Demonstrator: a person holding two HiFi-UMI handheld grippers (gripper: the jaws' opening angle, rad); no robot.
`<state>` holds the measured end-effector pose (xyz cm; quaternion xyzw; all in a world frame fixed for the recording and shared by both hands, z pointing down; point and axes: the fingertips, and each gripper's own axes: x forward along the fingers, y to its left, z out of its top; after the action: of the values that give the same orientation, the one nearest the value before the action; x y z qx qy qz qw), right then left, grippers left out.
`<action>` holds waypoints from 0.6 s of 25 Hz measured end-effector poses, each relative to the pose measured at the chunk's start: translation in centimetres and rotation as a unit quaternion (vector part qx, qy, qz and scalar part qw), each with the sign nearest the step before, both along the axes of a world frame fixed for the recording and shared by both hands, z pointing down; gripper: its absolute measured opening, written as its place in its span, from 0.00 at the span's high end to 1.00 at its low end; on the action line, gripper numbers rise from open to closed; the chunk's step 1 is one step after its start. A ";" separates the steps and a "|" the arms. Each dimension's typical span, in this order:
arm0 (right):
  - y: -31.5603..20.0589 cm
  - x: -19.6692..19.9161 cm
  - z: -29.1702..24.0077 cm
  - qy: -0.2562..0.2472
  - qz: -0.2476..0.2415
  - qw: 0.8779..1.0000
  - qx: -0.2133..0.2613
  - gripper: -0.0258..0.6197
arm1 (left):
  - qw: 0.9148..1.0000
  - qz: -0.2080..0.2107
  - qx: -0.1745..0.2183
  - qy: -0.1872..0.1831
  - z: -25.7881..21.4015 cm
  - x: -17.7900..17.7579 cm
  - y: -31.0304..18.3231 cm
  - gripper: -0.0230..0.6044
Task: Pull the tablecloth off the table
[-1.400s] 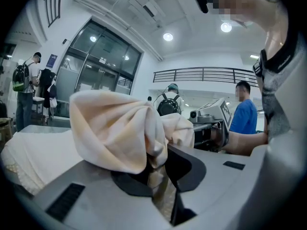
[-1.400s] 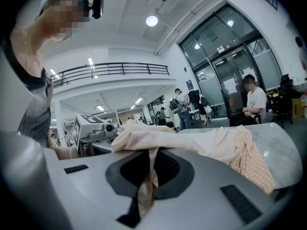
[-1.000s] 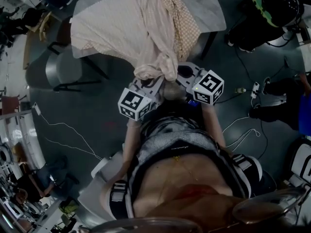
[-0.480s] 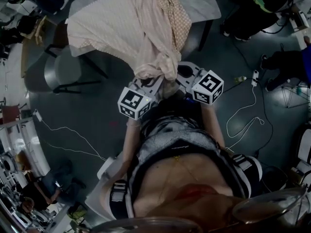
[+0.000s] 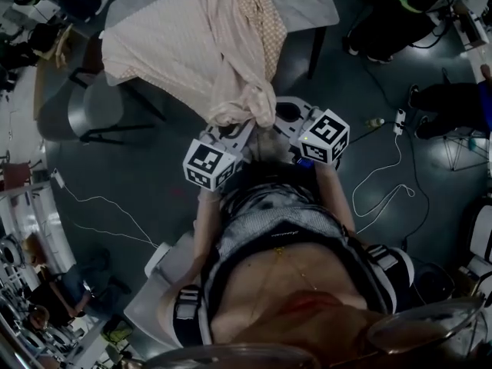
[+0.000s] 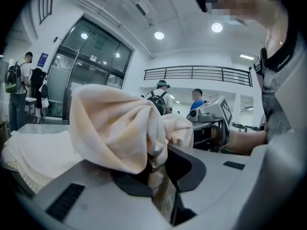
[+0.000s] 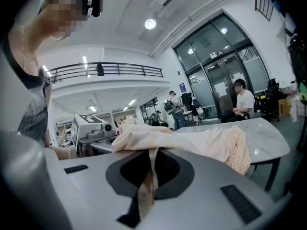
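- Left gripper (image 6: 160,174) is clamped on the bunched cream tablecloth (image 5: 192,44).
- Right gripper (image 7: 148,176) pinches the tablecloth too.
- Tablecloth trails from the table (image 5: 311,6) at twelve o'clock.

Left tool (image 6: 160,172): jaws clamped on a bunched fold of tablecloth (image 6: 115,128). Right tool (image 7: 147,176): jaws pressed together, thin fold pinched between them. Head view: both tools side by side at frame centre, noses toward the top, close together. Left forearm (image 5: 206,221) and right forearm (image 5: 338,198) run down-frame to the torso; wrists probably hidden under the marker cubes.
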<state>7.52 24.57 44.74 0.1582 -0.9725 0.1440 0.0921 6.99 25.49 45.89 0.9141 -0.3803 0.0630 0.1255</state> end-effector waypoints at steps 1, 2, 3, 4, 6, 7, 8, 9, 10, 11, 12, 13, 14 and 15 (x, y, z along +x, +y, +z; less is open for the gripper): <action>0.2 0.7 -0.3 -0.002 0.000 1.000 -0.001 0.86 | 1.000 -0.001 0.001 0.000 -0.3 0.7 0.2 0.88; 0.5 1.4 -0.4 -0.004 -0.001 1.000 -0.002 0.86 | 1.000 -0.003 0.002 0.000 -0.4 1.4 0.5 0.88; 0.8 2.1 -0.5 -0.006 -0.002 1.000 -0.004 0.86 | 1.000 -0.004 0.003 0.000 -0.5 2.0 0.8 0.88; 1.0 2.6 -0.5 -0.008 -0.005 1.000 -0.005 0.86 | 1.000 -0.007 0.002 0.000 -0.6 2.6 1.1 0.88; 1.6 3.7 -0.6 -0.008 -0.013 1.000 -0.006 0.86 | 1.000 -0.012 0.001 0.002 -0.6 3.7 1.6 0.89; 1.8 4.3 -0.6 -0.007 -0.015 1.000 -0.006 0.86 | 1.000 -0.013 -0.001 0.003 -0.6 4.3 1.9 0.88; 2.0 4.8 -0.6 -0.006 -0.016 1.000 -0.006 0.86 | 1.000 -0.013 -0.002 0.005 -0.6 4.8 2.1 0.88; 2.2 5.2 -0.7 -0.006 -0.016 1.000 -0.006 0.86 | 1.000 -0.014 -0.003 0.005 -0.6 5.2 2.3 0.88; 2.5 5.6 -0.7 -0.007 -0.016 1.000 -0.007 0.86 | 1.000 -0.014 -0.004 0.005 -0.7 5.6 2.5 0.88; 2.8 6.0 -0.6 -0.007 -0.017 1.000 -0.008 0.86 | 1.000 -0.014 -0.004 0.004 -0.6 6.0 2.8 0.88; 3.1 6.4 -0.6 -0.008 -0.018 1.000 -0.008 0.86 | 1.000 -0.014 -0.003 0.004 -0.6 6.4 3.1 0.88; 3.4 6.9 -0.5 -0.008 -0.019 1.000 -0.008 0.86 | 1.000 -0.015 -0.003 0.004 -0.5 7.0 3.4 0.88; 3.7 7.4 -0.4 -0.008 -0.020 1.000 -0.008 0.86 | 1.000 -0.014 -0.004 0.005 -0.4 7.5 3.7 0.88; 4.0 7.9 -0.3 -0.008 -0.020 1.000 -0.007 0.86 | 1.000 -0.014 -0.004 0.005 -0.3 7.9 4.0 0.88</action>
<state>15.42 28.55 44.42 0.1367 -0.9751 0.1506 0.0885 14.94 29.50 45.57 0.9085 -0.3923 0.0582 0.1319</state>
